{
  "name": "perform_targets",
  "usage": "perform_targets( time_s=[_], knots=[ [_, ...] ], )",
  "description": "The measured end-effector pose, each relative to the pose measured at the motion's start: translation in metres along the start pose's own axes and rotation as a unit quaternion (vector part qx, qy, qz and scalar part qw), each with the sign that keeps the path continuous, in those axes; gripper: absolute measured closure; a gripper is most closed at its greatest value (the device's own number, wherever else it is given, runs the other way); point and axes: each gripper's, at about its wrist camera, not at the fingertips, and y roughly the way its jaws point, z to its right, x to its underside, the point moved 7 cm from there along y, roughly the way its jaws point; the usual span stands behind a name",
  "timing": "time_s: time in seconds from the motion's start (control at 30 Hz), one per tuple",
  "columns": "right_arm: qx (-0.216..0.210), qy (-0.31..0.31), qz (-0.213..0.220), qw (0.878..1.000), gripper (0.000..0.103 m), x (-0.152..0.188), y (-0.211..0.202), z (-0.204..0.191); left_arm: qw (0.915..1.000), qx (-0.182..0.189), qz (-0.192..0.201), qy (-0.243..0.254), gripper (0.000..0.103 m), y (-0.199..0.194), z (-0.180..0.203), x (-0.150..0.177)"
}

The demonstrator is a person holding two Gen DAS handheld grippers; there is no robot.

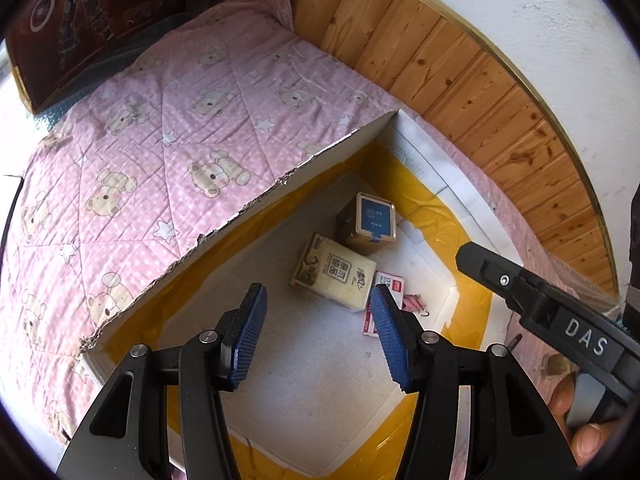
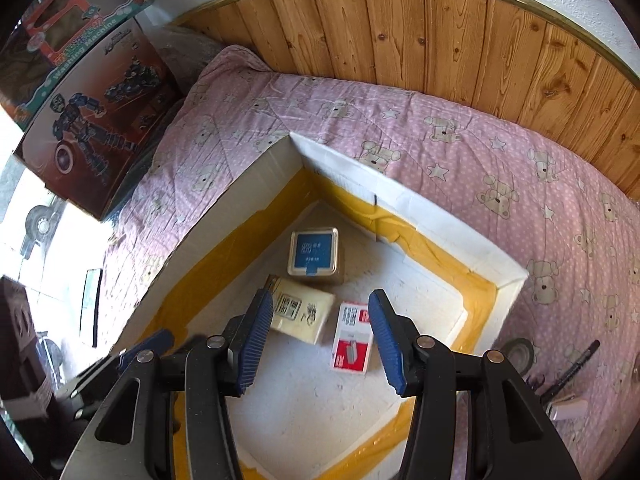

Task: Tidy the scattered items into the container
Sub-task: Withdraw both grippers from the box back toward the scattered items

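Note:
A white foam box [image 1: 276,190] with yellow tape along its inner walls lies on the bed. In it are a tin with a blue lid [image 2: 314,252], a cream tissue pack [image 2: 302,314] and a red-and-white small box [image 2: 352,338]. The left view shows the tin [image 1: 370,220], the tissue pack [image 1: 334,274], the small box [image 1: 390,286] and something pink [image 1: 416,304] beside it. My left gripper [image 1: 318,296] hangs open above the box floor, holding nothing. My right gripper [image 2: 320,298] is also open and empty over the box. Outside the box lie a tape roll [image 2: 520,354], a black marker [image 2: 576,364] and a white item [image 2: 568,408].
A pink bear-print quilt [image 1: 160,152] covers the bed. A wood-panelled wall [image 2: 440,40] runs behind it. Big toy cartons [image 2: 92,120] stand at the bed's far left end. A hand [image 1: 580,420] holds the right gripper's body [image 1: 560,312] close to the box's right wall.

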Motion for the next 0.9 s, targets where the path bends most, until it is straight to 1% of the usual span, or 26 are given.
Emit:
perform_targets(
  time_s=[0.17,0.3,0.4,0.57,0.73,0.9],
  knots=[
    [-0.004,-0.031,0.009,0.999,0.051,0.017,-0.024,-0.008,0.9998,0.011,0.014,0.004,0.046,-0.010,0.002,0.003],
    [-0.012,-0.043,0.020,0.999,0.051,0.033,-0.044,-0.011,0.9990,0.015,0.037,-0.019,0.046,-0.024,-0.014,-0.002],
    [-0.023,-0.043,0.027,0.998,0.051,0.046,-0.058,-0.011,0.9979,0.022,0.056,-0.023,0.046,-0.036,-0.020,-0.004],
    [-0.045,-0.045,0.042,0.997,0.051,0.068,-0.080,-0.011,0.9967,0.034,0.073,-0.010,0.046,-0.050,-0.008,0.012],
    [-0.057,-0.055,0.069,0.994,0.051,0.094,-0.105,-0.006,0.9924,0.045,0.106,0.043,0.046,-0.070,0.023,0.039],
    [-0.068,-0.045,0.098,0.992,0.051,0.119,-0.126,0.009,0.9847,0.061,0.139,0.086,0.046,-0.092,0.040,0.071]
  ],
)
